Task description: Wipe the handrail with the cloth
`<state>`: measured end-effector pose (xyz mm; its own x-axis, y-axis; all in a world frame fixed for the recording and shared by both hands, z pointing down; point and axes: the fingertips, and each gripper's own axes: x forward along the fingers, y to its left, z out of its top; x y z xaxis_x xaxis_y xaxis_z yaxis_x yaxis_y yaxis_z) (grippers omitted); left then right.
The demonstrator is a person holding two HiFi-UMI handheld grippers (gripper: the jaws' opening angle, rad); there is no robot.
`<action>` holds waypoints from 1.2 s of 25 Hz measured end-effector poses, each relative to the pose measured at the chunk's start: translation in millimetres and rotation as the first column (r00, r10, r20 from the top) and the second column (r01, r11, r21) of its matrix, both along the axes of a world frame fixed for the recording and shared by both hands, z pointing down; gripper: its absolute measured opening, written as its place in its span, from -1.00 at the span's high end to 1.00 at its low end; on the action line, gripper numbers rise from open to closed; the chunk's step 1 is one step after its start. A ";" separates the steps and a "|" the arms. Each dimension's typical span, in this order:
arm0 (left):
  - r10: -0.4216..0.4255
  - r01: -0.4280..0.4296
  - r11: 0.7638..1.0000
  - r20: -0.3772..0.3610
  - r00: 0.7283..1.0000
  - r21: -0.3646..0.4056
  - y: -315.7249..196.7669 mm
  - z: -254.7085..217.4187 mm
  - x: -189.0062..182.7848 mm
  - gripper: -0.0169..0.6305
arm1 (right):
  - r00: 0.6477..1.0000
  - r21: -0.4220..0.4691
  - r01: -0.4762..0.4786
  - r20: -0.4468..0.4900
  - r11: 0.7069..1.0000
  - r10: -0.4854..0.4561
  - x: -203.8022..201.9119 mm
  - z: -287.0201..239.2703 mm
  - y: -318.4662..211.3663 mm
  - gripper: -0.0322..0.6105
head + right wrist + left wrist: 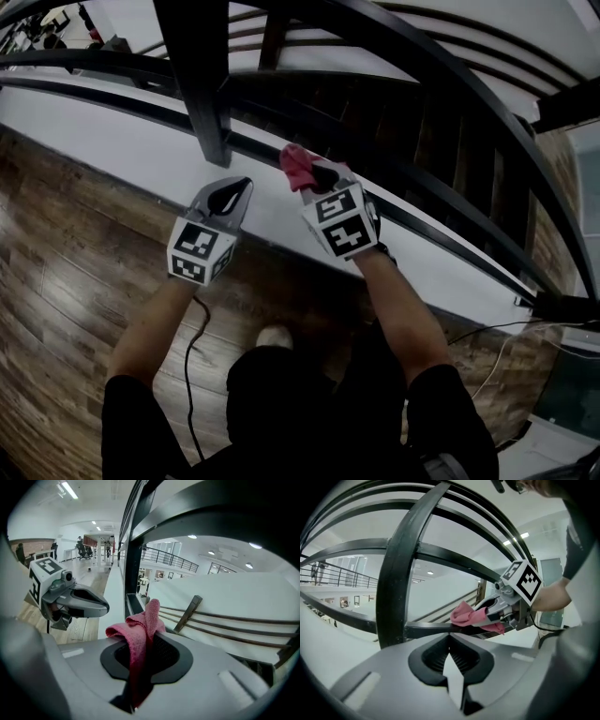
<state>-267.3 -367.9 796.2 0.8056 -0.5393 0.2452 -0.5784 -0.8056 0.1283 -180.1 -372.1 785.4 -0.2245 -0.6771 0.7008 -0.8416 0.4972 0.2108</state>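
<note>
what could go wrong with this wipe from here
The cloth could slip out of the right gripper and fall past the rail into the stairwell. Only a small bunch sticks out past the tips, so bare gripper may scrape the rail. The post stands close and may block the stroke.

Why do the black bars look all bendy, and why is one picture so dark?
Head view: dim, so the wood floor looks dark. Left gripper view: the wide lens bows the black post, the corners go black. Right gripper view: brighter, pink cloth sharp, ceiling lights glaring.
</note>
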 end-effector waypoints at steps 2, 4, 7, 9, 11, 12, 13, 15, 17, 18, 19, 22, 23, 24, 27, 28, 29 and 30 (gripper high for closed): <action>-0.018 0.018 1.000 -0.010 1.000 -0.006 1.5 1.5 -2.6 0.95 | 1.000 -0.005 -0.001 0.011 1.000 0.001 -3.3 -0.8 -2.8 0.74; -0.043 0.043 0.999 -0.019 0.999 -0.010 3.1 2.2 -4.6 0.95 | 1.000 -0.006 0.010 0.004 1.000 -0.010 -5.6 -2.3 -4.8 0.74; -0.078 0.077 0.997 -0.034 0.996 -0.022 -2.2 6.4 -18.0 0.95 | 0.999 -0.009 0.037 -0.021 0.999 -0.037 -20.2 -1.6 -14.6 0.75; -0.083 0.082 0.996 -0.033 0.996 -0.025 -7.9 11.4 -29.3 0.95 | 0.999 -0.007 0.040 -0.024 0.999 -0.040 -32.3 0.1 -22.1 0.74; -0.088 0.088 0.996 -0.026 0.996 -0.023 -8.3 12.5 -32.0 0.95 | 0.999 -0.007 0.039 -0.019 0.999 -0.039 -35.0 -0.3 -23.4 0.74; -0.092 0.091 0.996 -0.023 0.996 -0.020 -7.2 11.9 -31.2 0.95 | 0.999 -0.009 0.041 -0.019 0.999 -0.041 -34.3 -0.8 -22.6 0.74; -0.095 0.094 0.995 -0.021 0.995 -0.015 -6.6 11.0 -30.3 0.95 | 0.999 -0.012 0.045 -0.022 0.999 -0.045 -33.9 -1.2 -22.3 0.74; -0.095 0.095 0.995 -0.023 0.995 0.003 -8.2 9.0 -29.2 0.95 | 0.998 -0.016 0.056 -0.033 0.998 -0.057 -35.7 -1.5 -24.5 0.74; -0.100 0.100 0.995 -0.032 0.994 0.014 -11.8 7.8 -29.7 0.95 | 0.997 -0.023 0.067 -0.035 0.997 -0.068 -40.2 -1.0 -28.3 0.74; -0.106 0.107 0.994 -0.040 0.994 0.010 -13.5 7.9 -30.6 0.95 | 0.997 -0.028 0.071 -0.032 0.997 -0.072 -43.0 -0.4 -30.1 0.74; -0.113 0.113 0.994 -0.047 0.992 0.003 -14.5 8.2 -31.8 0.95 | 0.997 -0.031 0.075 -0.028 0.997 -0.076 -46.0 0.0 -31.8 0.74; -0.114 0.114 0.993 -0.056 0.992 -0.008 -13.2 8.6 -32.5 0.95 | 0.996 -0.030 0.085 -0.033 0.996 -0.086 -52.9 -1.3 -36.7 0.74; -0.110 0.110 0.994 -0.054 0.992 -0.006 -12.5 8.6 -32.5 0.95 | 0.995 -0.025 0.089 -0.042 0.996 -0.090 -55.1 -2.3 -38.7 0.74; -0.107 0.107 0.994 -0.052 0.993 -0.004 -11.8 9.1 -33.3 0.95 | 0.994 -0.019 0.093 -0.051 0.995 -0.094 -57.3 -2.9 -40.7 0.74; -0.120 0.120 0.993 -0.051 0.991 -0.007 -12.1 11.7 -40.2 0.95 | 0.993 -0.007 0.100 -0.063 0.995 -0.101 -64.9 -2.7 -46.6 0.74; -0.132 0.131 0.991 -0.053 0.990 -0.012 -13.4 12.8 -43.8 0.95 | 0.992 -0.008 0.103 -0.066 0.995 -0.104 -68.2 -2.5 -49.2 0.74; -0.147 0.146 0.989 -0.054 0.988 -0.018 -14.6 13.9 -47.3 0.95 | 0.991 -0.011 0.109 -0.071 0.994 -0.110 -71.9 -2.2 -51.5 0.74; -0.162 0.161 0.987 -0.056 0.985 -0.025 -14.8 14.7 -50.5 0.95 | 0.990 -0.016 0.116 -0.078 0.993 -0.117 -75.2 -1.7 -53.0 0.74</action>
<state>-317.7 -382.7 810.9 0.7216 -0.6589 0.2127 -0.6917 -0.6992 0.1806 -255.4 -425.1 783.8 -0.2452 -0.6413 0.7271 -0.7588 0.5938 0.2678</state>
